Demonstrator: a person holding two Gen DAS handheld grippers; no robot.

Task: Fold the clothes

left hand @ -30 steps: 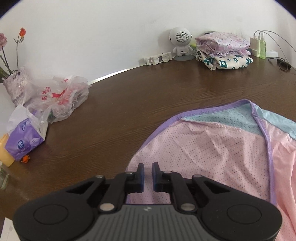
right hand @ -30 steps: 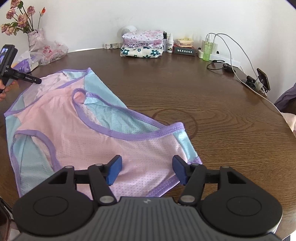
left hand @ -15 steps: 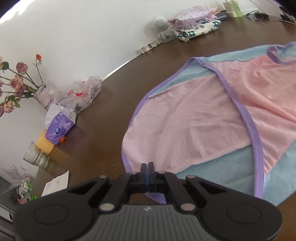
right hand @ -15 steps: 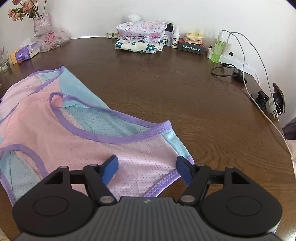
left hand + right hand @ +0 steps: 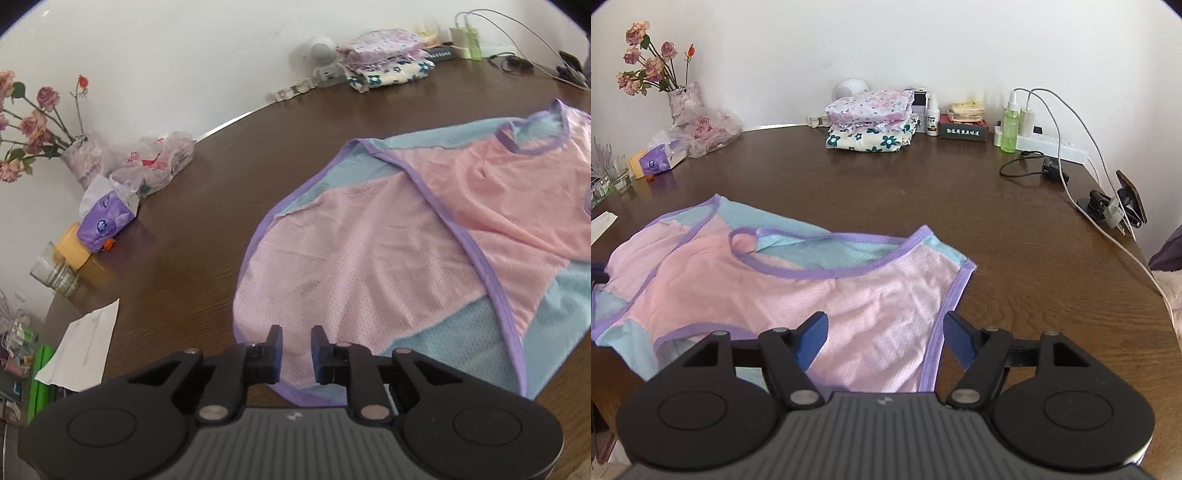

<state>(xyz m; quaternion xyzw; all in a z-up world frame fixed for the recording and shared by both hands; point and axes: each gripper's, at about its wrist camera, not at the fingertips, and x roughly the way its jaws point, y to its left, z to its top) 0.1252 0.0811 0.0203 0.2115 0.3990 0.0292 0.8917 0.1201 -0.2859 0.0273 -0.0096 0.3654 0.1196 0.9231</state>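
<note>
A pink and light-blue mesh garment with purple trim (image 5: pixel 388 251) lies spread on the brown table; it also shows in the right wrist view (image 5: pixel 798 291). My left gripper (image 5: pixel 296 350) is open with a narrow gap, its fingers over the garment's near purple-trimmed edge, holding nothing. My right gripper (image 5: pixel 884 343) is wide open just above the garment's near right part, beside its purple side hem (image 5: pixel 942 332). The edge of the left gripper shows at the far left of the right wrist view.
A stack of folded floral clothes (image 5: pixel 871 122) sits at the back by the wall. Bottles, a box, a power strip and cables (image 5: pixel 1045 155) are at the back right, with a phone stand (image 5: pixel 1115 206). Flowers, a plastic bag (image 5: pixel 155 162), tissues, a glass and paper (image 5: pixel 85 347) are at the left.
The left gripper was shut on the garment's edge half a second ago and has now opened a little. The right gripper has moved over the garment's right part; the cloth lies flatter.
</note>
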